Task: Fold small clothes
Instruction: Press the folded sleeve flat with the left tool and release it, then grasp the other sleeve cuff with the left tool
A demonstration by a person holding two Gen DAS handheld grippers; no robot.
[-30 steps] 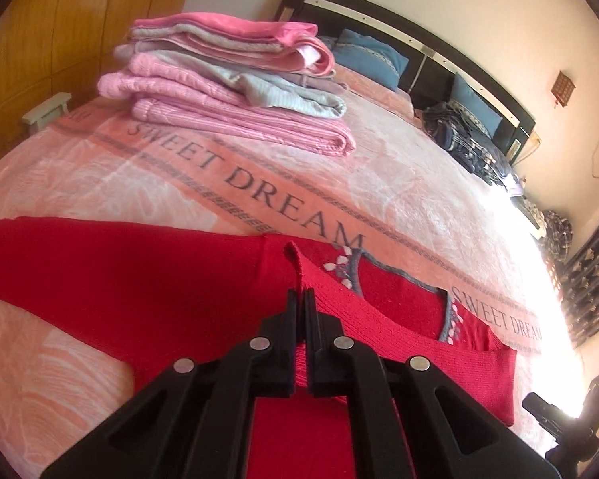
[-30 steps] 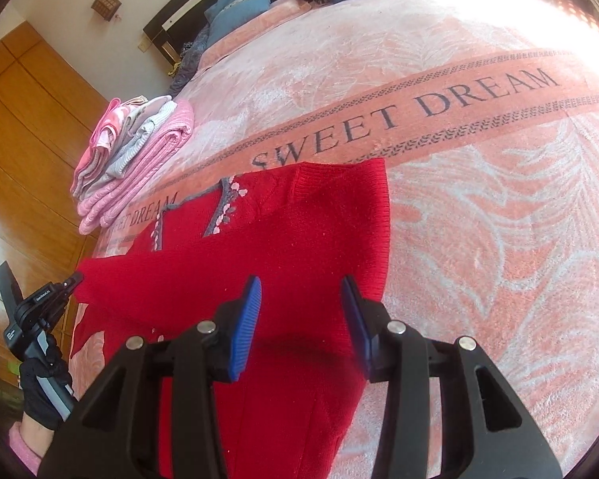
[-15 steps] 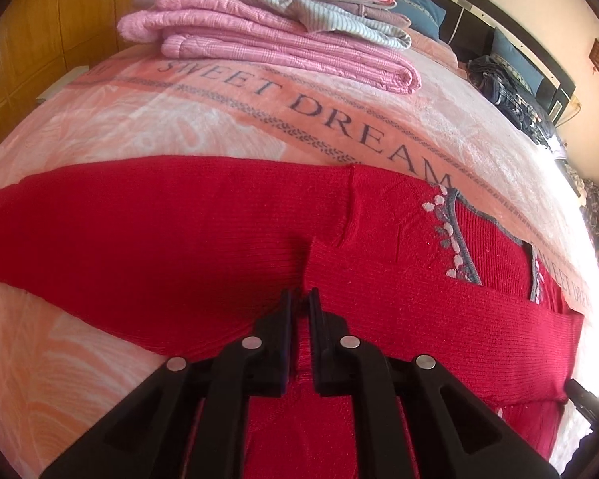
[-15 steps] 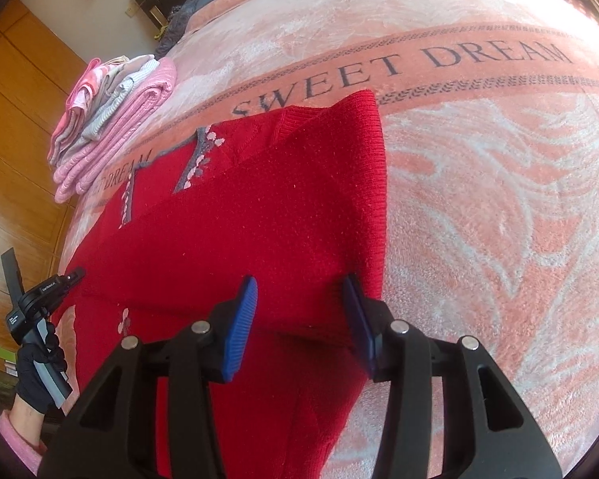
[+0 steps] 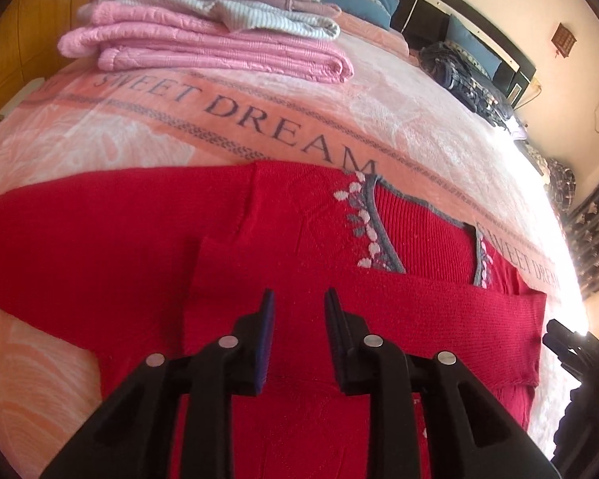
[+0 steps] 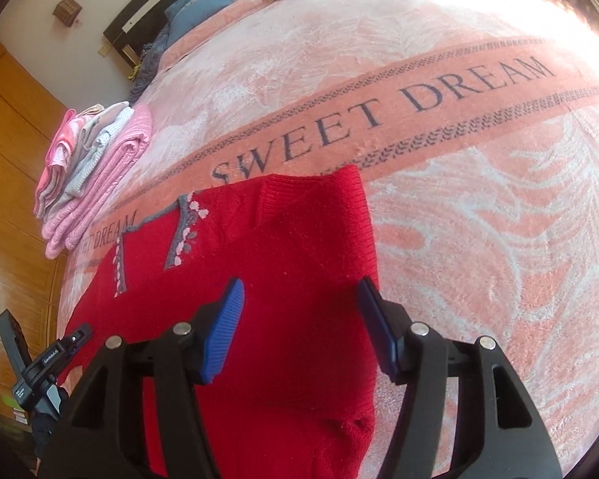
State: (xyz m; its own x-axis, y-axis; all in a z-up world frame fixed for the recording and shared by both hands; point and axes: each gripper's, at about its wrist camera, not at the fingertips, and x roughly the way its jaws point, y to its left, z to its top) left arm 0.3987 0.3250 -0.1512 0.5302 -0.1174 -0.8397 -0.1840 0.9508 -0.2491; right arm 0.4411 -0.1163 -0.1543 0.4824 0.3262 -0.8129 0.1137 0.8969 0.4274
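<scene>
A small red knitted sweater [image 5: 299, 247] with a grey V-neck and white leaf trim lies flat on the pink bedspread [image 5: 379, 119]. One sleeve [image 5: 379, 311] is folded across its chest; the other sleeve [image 5: 80, 239] stretches out to the left. My left gripper [image 5: 298, 299] hovers open just over the folded sleeve, holding nothing. In the right wrist view the same sweater [image 6: 283, 279] fills the lower middle, and my right gripper [image 6: 299, 291] is open above its folded right side, nothing between the blue pads.
A stack of folded pink and grey clothes [image 5: 207, 28] sits at the far left of the bed. Pillows [image 5: 359, 0] and dark checked clothing [image 5: 467, 80] lie by the headboard. A wooden wardrobe [image 6: 8, 151] stands beside the bed. The other gripper [image 6: 40, 363] shows at lower left.
My left gripper carried the sleeve across the chest, laid it down and opened. The right gripper stayed open and drifted slightly over the sweater's right side.
</scene>
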